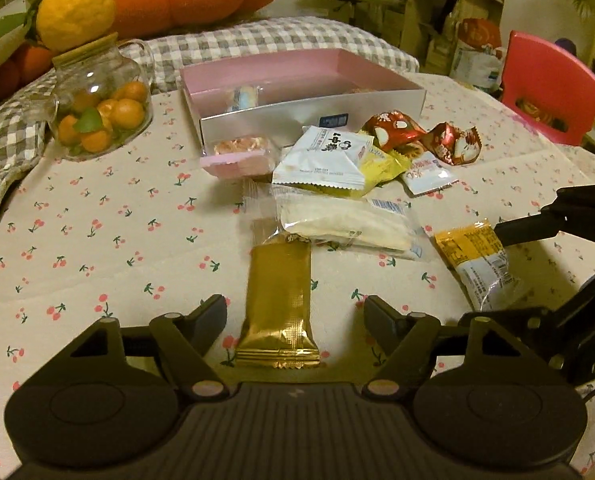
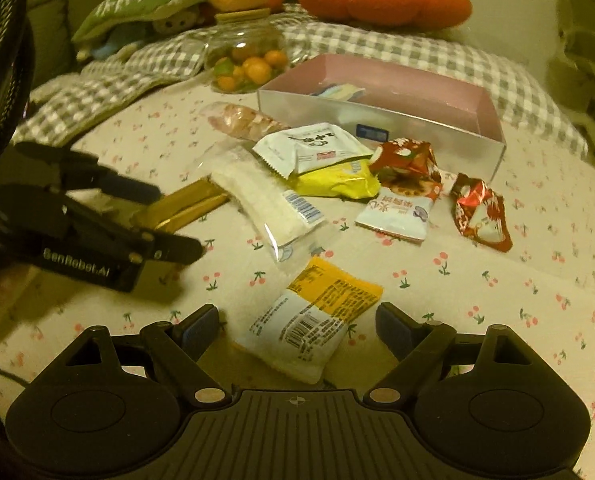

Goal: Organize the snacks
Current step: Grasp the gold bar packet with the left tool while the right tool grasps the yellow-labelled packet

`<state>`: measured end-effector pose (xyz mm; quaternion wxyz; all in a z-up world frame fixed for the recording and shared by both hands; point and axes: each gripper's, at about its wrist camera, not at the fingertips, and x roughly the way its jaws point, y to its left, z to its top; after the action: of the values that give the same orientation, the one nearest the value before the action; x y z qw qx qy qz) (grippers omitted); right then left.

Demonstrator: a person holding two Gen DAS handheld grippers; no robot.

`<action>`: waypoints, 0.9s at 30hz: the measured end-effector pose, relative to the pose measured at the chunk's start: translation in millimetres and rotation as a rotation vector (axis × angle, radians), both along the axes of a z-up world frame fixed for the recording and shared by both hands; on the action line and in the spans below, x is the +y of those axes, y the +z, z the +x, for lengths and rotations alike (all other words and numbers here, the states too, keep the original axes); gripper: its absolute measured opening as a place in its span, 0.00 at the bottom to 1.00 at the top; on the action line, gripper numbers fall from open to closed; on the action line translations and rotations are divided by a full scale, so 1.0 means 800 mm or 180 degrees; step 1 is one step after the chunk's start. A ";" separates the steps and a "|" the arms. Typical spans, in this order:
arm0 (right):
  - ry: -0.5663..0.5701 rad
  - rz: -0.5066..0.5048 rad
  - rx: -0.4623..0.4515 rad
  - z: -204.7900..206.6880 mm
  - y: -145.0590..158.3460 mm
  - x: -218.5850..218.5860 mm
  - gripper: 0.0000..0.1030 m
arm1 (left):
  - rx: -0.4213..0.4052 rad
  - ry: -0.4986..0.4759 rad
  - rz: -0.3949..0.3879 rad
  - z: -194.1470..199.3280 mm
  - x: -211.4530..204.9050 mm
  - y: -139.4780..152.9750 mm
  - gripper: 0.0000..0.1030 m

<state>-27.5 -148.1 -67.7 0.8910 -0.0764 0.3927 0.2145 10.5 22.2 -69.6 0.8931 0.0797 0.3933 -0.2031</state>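
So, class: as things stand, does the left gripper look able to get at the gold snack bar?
Probably yes. The left gripper is open, one finger on either side of the gold snack bar, with nothing between them. Only the bar's far end lies under the clear white packet.

Snack packets [image 1: 337,168] lie on the tablecloth [image 1: 97,240] directly before the box [image 1: 297,92]. A jar [image 1: 101,100] stands left of the box; one wrapped item [image 1: 241,96] lies inside it.

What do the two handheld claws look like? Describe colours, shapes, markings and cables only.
Both are matte black. The left claw and right claw have round hubs, ribbed centre plates, angled linkages with silver pins, and blue-grey finger pads. White "GenRobot.AI" lettering marks the left claw's side; a black cable trails nearby.
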 end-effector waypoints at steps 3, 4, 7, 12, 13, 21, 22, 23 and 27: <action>0.0017 -0.0050 -0.0036 -0.001 -0.001 0.001 0.85 | 0.0006 0.0017 -0.0018 0.001 0.000 0.001 0.60; 0.0010 -0.0046 -0.0037 -0.001 -0.001 0.000 0.85 | 0.0004 0.0028 -0.0023 0.001 0.001 0.002 0.58; -0.0035 -0.0036 -0.0037 0.000 -0.001 -0.003 0.85 | 0.0013 0.0073 -0.0030 0.003 0.002 0.003 0.46; -0.0113 -0.0019 -0.0030 0.003 0.000 -0.007 0.81 | 0.0031 0.0147 -0.0019 0.006 0.006 0.005 0.29; -0.0119 -0.0018 -0.0025 0.003 0.001 -0.007 0.77 | 0.0044 0.0157 -0.0031 0.006 0.007 0.006 0.29; -0.0131 -0.0086 -0.0060 0.005 0.006 -0.007 0.44 | 0.0125 0.0223 -0.0061 0.010 0.012 0.009 0.24; -0.0148 -0.0068 -0.0050 0.005 0.006 -0.009 0.42 | 0.0133 0.0231 -0.0063 0.010 0.012 0.010 0.24; -0.0166 -0.0057 -0.0042 0.006 0.007 -0.010 0.41 | 0.0139 0.0243 -0.0061 0.011 0.013 0.010 0.24; -0.0207 -0.0017 -0.0004 0.009 0.010 -0.013 0.38 | 0.0162 0.0332 -0.0058 0.013 0.018 0.013 0.24</action>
<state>-20.2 -158.5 -60.1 0.8976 -0.0661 0.3949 0.1844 21.1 36.9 -59.6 0.8929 0.0459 0.4177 -0.1619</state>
